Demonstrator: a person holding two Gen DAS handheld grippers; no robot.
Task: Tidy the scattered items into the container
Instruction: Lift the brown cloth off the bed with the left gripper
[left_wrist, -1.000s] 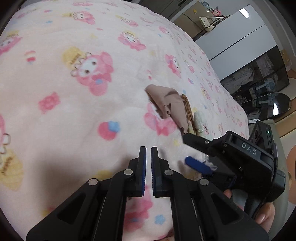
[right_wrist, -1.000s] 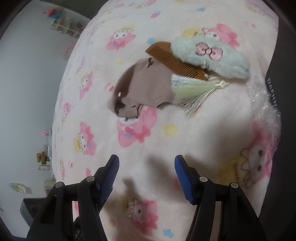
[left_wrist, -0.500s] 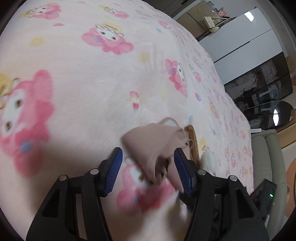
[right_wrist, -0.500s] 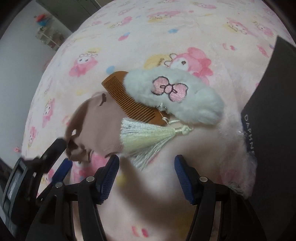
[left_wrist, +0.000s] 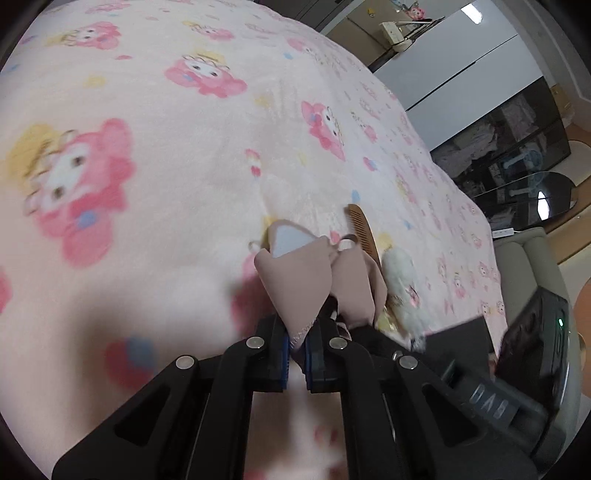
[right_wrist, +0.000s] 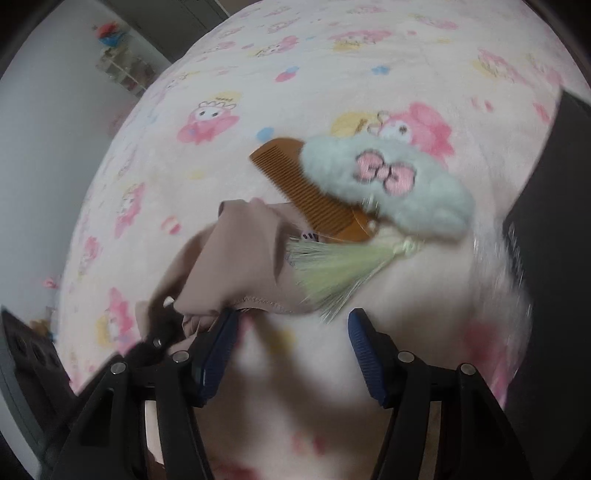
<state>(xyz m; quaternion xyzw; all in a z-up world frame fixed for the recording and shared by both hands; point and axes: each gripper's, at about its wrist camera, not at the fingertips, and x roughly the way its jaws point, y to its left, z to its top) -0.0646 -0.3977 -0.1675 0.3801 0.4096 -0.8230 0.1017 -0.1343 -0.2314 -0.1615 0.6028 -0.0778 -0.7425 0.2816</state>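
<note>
My left gripper (left_wrist: 296, 356) is shut on the edge of a beige face mask (left_wrist: 303, 280), which also shows in the right wrist view (right_wrist: 236, 258). A wooden comb (right_wrist: 306, 188) with a pale green tassel (right_wrist: 332, 266) lies partly on the mask. A fluffy pale hair clip (right_wrist: 388, 188) with a pink bow lies over the comb's end. My right gripper (right_wrist: 291, 354) is open, just in front of the tassel. The comb (left_wrist: 364, 230) and the clip (left_wrist: 404, 284) show beyond the mask in the left wrist view. A black box (right_wrist: 554, 236) stands at the right.
All lies on a pink cartoon-print blanket (left_wrist: 166, 177). Crinkled clear wrap (right_wrist: 502, 280) lies beside the black box. Cabinets and a glass table (left_wrist: 524, 199) stand beyond the bed. The right gripper's body (left_wrist: 491, 398) is close at the left gripper's right.
My left gripper opened, moved up to the mask and has shut on its edge, lifting it. My right gripper has moved closer to the comb and tassel, still open.
</note>
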